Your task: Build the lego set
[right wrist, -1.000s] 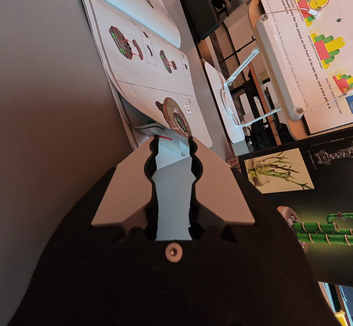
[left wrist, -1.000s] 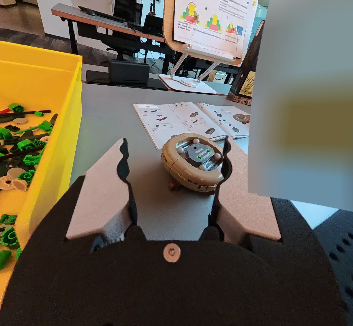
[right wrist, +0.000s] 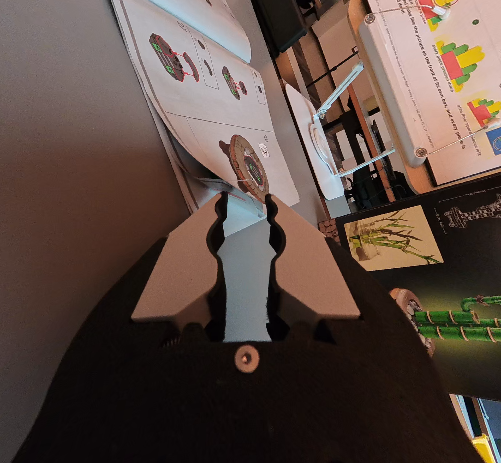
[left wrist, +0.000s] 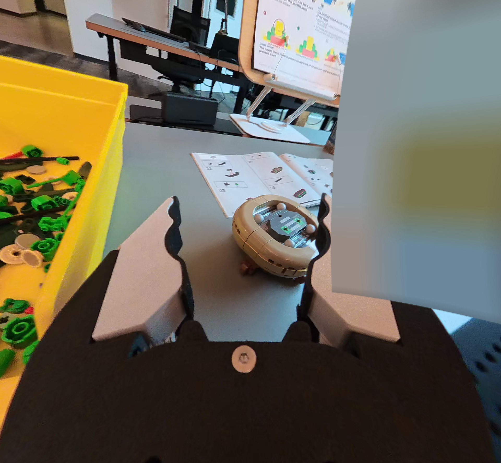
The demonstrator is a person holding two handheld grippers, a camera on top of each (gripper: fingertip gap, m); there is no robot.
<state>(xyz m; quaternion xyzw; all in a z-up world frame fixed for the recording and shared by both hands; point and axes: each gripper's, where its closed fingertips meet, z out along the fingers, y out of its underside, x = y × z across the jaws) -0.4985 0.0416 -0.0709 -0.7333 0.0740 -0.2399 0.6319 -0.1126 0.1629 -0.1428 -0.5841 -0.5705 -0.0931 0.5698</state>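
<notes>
The lego set's tan round base point(left wrist: 273, 236) sat on the bench point(left wrist: 168, 168) before our wide-open, empty left gripper point(left wrist: 248, 222), ready for grasping; our right gripper point(right wrist: 245, 200), slightly parted and empty, faced the booklet point(right wrist: 217, 114), apparently for consulting.

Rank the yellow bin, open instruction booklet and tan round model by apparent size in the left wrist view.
1. yellow bin, though it sits nearest the camera and is cut off by the frame.
2. instruction booklet, partly hidden behind a blurred patch.
3. tan round model, clearly smallest.
</notes>
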